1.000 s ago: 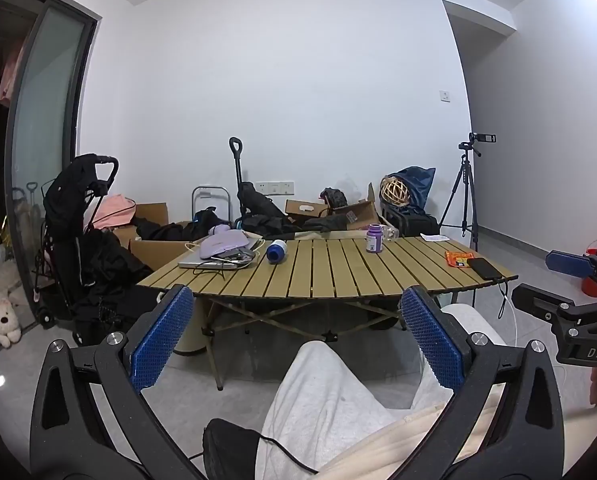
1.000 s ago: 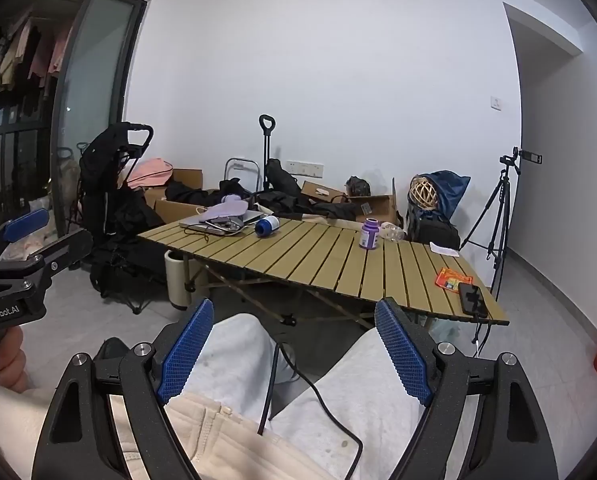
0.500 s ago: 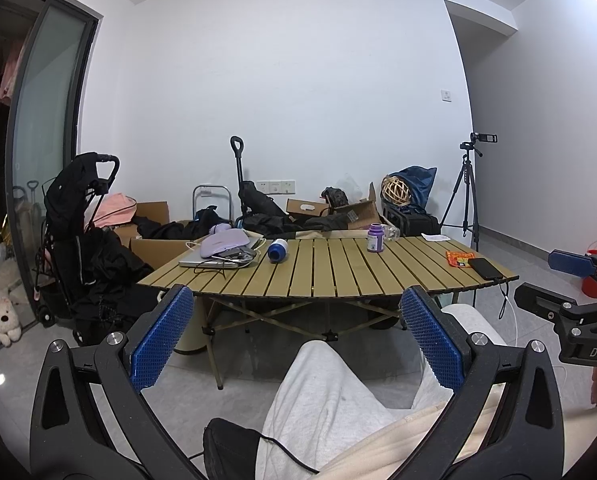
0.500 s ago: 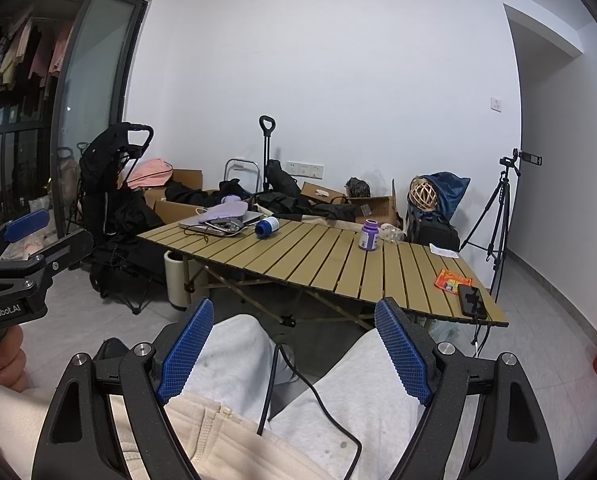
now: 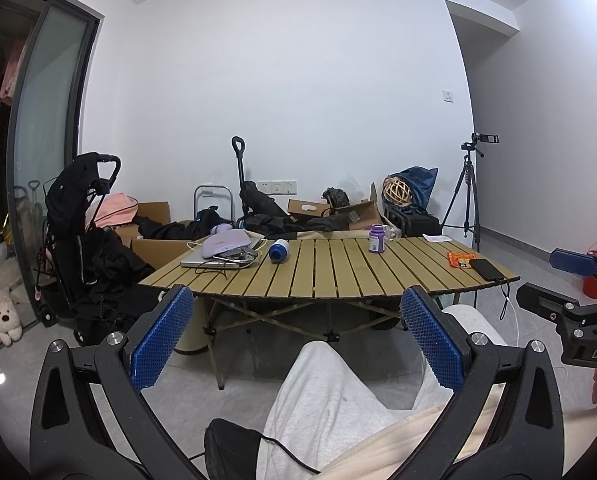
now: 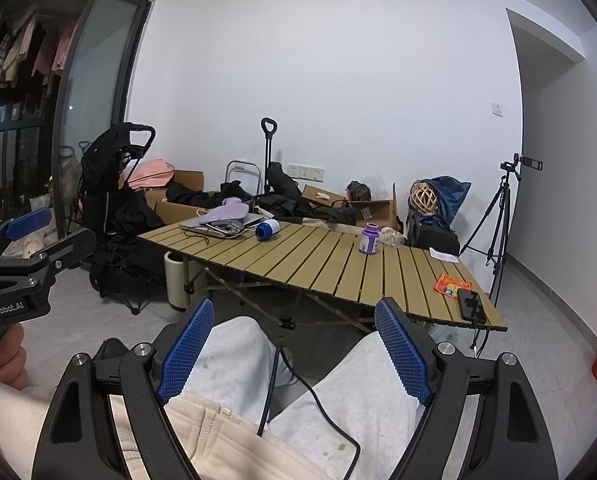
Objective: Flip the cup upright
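We hold both grippers — left gripper (image 5: 296, 334), right gripper (image 6: 294, 346) — jaws spread wide, empty, far from the blue cup (image 5: 278, 249) lying sideways on the surface (image 5: 330, 276).

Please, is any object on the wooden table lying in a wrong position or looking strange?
Yes. The blue and white cup lies on its side on the slatted table, beside the laptop pile, while the purple bottle stands upright. The black phone sits very near the table's right edge.

The cup (image 5: 278, 250) is blue with a white band and lies tipped on its side on the slatted worktop (image 5: 338, 276), its dark open mouth facing the viewer, just beside a silver laptop (image 5: 206, 260).
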Demonstrator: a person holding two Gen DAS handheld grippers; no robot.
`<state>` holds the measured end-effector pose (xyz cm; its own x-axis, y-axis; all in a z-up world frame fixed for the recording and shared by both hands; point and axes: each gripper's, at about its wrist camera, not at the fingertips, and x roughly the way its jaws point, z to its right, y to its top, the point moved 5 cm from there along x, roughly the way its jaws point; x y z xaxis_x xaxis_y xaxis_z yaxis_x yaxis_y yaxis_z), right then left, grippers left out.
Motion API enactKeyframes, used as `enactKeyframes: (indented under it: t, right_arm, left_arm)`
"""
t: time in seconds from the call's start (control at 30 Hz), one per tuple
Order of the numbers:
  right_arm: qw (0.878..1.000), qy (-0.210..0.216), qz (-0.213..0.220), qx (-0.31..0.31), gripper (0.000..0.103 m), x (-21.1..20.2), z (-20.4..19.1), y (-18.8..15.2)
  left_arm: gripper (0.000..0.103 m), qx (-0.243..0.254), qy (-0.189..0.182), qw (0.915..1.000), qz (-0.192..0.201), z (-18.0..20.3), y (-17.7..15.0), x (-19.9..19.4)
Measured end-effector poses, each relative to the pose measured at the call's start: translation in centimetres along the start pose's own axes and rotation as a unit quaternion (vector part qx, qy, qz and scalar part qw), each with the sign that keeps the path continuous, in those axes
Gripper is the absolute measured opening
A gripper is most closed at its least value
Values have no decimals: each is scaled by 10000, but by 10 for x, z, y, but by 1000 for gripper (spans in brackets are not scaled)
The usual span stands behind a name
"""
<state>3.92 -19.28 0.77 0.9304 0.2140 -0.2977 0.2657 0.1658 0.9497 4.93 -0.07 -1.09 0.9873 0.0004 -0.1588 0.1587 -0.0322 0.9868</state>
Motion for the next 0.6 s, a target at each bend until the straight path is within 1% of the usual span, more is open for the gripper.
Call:
enactKeyframes:
  t: [0.6]
  right_arm:
    - [10000, 33, -24, -4, 87, -1, -4, 2]
  left_arm:
    - [103, -10, 1, 10000, -9, -5, -2, 0]
